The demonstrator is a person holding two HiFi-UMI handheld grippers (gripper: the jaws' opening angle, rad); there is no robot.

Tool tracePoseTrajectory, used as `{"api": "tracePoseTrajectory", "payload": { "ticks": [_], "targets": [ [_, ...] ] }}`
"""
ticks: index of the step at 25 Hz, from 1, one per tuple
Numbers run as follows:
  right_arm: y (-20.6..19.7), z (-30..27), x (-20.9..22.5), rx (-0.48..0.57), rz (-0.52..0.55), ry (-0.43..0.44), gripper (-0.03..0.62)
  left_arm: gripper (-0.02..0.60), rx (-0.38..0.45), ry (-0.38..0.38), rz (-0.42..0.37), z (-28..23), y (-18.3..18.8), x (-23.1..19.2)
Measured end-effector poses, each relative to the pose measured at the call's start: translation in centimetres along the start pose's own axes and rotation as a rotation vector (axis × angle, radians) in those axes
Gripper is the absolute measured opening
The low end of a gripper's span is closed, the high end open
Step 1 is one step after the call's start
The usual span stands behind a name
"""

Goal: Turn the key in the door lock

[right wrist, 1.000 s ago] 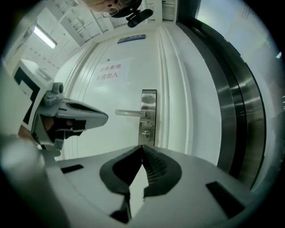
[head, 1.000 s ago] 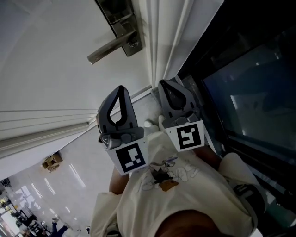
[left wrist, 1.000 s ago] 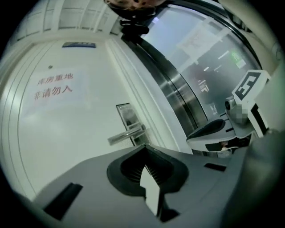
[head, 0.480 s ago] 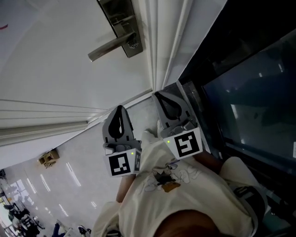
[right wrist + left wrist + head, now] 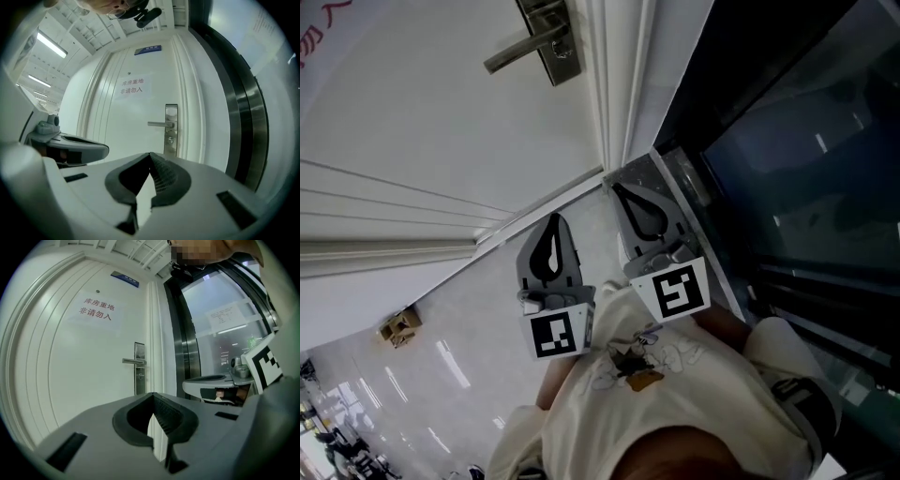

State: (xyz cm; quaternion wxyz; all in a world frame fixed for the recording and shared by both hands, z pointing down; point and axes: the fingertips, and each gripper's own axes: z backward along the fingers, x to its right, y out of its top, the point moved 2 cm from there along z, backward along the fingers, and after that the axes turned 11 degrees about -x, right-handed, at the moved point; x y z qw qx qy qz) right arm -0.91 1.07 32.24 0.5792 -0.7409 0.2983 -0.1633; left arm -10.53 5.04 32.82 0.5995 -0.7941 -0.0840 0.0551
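A white door carries a steel lock plate (image 5: pixel 555 45) with a lever handle (image 5: pixel 514 54) at the top of the head view. In the right gripper view the handle (image 5: pixel 158 124) sits above the lock cylinder (image 5: pixel 170 139); whether a key is in it is too small to tell. My left gripper (image 5: pixel 553 221) and right gripper (image 5: pixel 617 189) point level at the door, side by side, well short of the lock. Both are shut and hold nothing. The left gripper (image 5: pixel 153 395) has the handle (image 5: pixel 133 362) ahead; the right gripper (image 5: pixel 150 154) faces the plate (image 5: pixel 171 117).
A dark glass and metal frame (image 5: pixel 787 169) runs along the right of the door. A red-lettered paper sign (image 5: pixel 130 86) hangs on the door above the handle. A glossy floor (image 5: pixel 412 375) with a small cardboard box (image 5: pixel 398 325) lies to the left.
Both grippers now sit lower in the head view, farther from the handle. The left gripper has rolled and dropped a little. Both stay shut.
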Motion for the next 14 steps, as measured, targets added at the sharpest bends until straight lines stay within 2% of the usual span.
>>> {"api": "tracePoseTrajectory", "payload": {
  "ticks": [2,7,14],
  "targets": [
    [-0.6,1.8,-1.9,-0.007,0.002,0.002,0.006,0.006,0.011,-0.012,0.005,2.1,-0.6,0.8],
    [-2.6,5.6,-5.4,-0.02,-0.014,0.003,0.006,0.006,-0.031,-0.008,0.013,6.9,-2.6,2.1],
    [-3.7,9.2,-6.7,-0.011,-0.026,0.011,0.006,0.006,-0.05,-0.008,0.031,10.6,-3.9,4.2]
  ]
}}
